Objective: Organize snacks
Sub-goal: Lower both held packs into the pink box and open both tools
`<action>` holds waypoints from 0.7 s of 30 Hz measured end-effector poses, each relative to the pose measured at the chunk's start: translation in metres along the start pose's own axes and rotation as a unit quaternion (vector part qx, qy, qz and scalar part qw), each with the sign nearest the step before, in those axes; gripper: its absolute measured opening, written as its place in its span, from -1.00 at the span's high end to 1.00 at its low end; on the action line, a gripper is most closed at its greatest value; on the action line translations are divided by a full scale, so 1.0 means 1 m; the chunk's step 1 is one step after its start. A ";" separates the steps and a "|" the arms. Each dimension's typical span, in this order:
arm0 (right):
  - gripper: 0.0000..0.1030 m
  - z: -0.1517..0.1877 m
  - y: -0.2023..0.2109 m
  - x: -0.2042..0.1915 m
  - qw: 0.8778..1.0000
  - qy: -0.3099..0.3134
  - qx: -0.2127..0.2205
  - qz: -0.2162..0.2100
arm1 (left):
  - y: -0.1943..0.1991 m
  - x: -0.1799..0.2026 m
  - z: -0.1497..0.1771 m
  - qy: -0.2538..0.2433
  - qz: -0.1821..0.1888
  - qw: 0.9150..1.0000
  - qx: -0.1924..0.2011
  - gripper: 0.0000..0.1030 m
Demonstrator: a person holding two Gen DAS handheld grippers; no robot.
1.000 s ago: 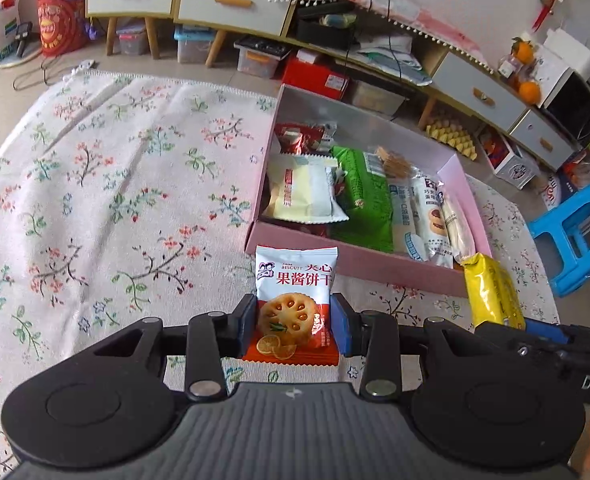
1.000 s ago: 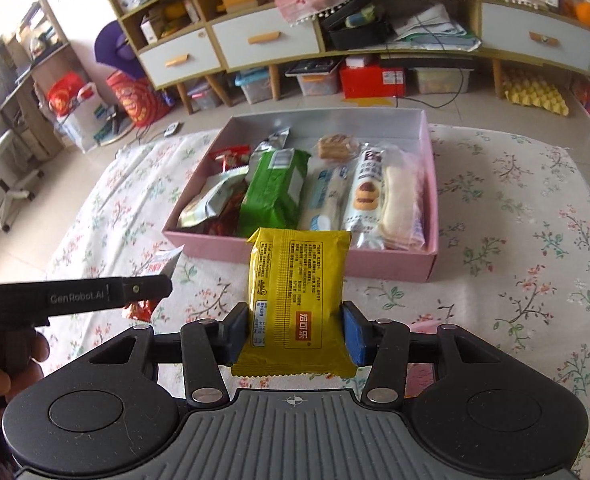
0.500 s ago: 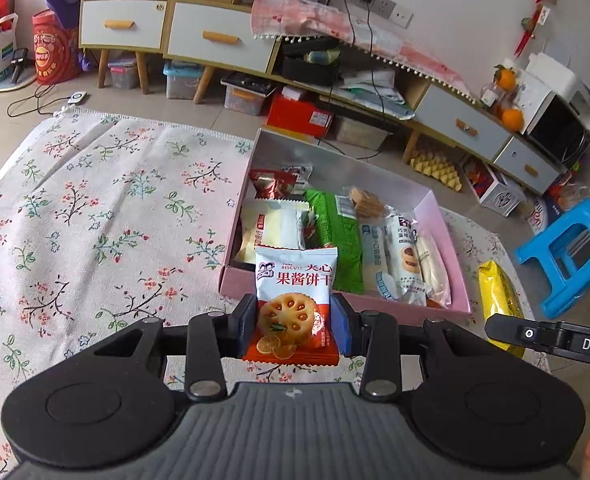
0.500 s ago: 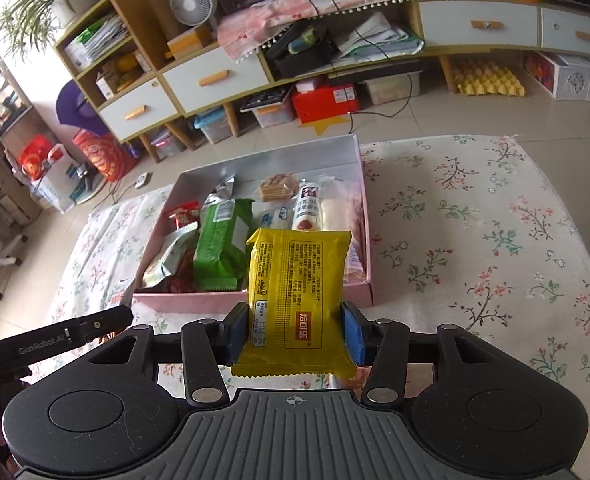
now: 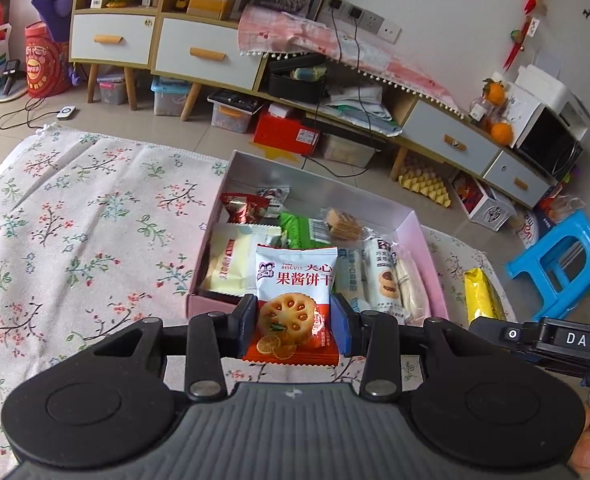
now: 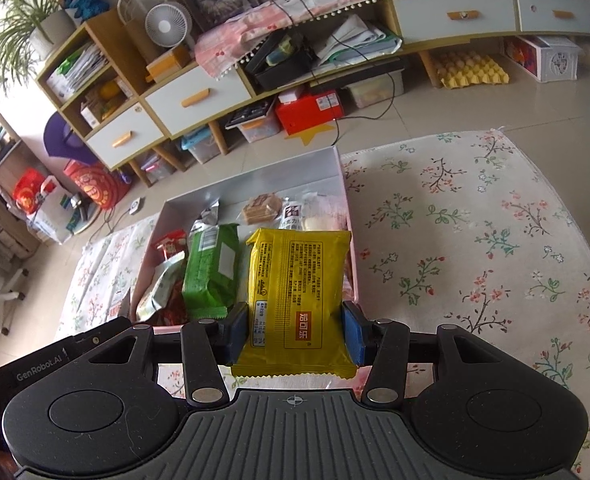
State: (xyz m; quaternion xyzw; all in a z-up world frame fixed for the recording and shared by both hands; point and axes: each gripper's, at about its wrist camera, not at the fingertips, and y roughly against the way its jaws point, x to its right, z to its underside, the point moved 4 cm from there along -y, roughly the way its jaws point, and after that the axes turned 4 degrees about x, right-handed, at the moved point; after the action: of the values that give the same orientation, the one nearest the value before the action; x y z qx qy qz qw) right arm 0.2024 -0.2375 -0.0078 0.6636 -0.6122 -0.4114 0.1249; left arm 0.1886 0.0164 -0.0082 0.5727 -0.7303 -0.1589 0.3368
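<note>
Biscuit packet point(image 5: 295, 300) clamped in left gripper point(image 5: 293, 326).

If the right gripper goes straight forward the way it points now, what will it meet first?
Probably the pink box. The right gripper, shut on the yellow packet, points at the box's near right part, where long pale packets lie. Height above the box is unclear, so it might pass over the near wall.
</note>
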 end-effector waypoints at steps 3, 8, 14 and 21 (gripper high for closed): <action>0.08 -0.003 -0.003 0.005 1.000 -0.009 0.004 0.001 | -0.006 0.009 0.000 -0.002 0.012 1.000 0.001 0.30; 0.08 -0.011 -0.007 0.016 0.999 -0.031 0.015 0.015 | -0.014 0.024 0.002 -0.020 0.019 1.000 0.005 0.30; 0.08 -0.020 -0.016 0.026 0.999 -0.042 0.023 0.025 | -0.026 0.029 -0.003 -0.017 0.032 0.999 0.009 0.30; 0.08 -0.025 -0.028 0.022 0.998 -0.061 0.023 -0.007 | -0.040 0.035 -0.004 -0.004 0.065 0.998 0.010 0.30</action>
State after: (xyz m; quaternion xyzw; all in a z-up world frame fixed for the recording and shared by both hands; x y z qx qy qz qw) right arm 0.2381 -0.2599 -0.0196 0.6443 -0.6234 -0.4376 0.0688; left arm 0.2164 -0.0279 -0.0195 0.5270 -0.7688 -0.1320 0.3374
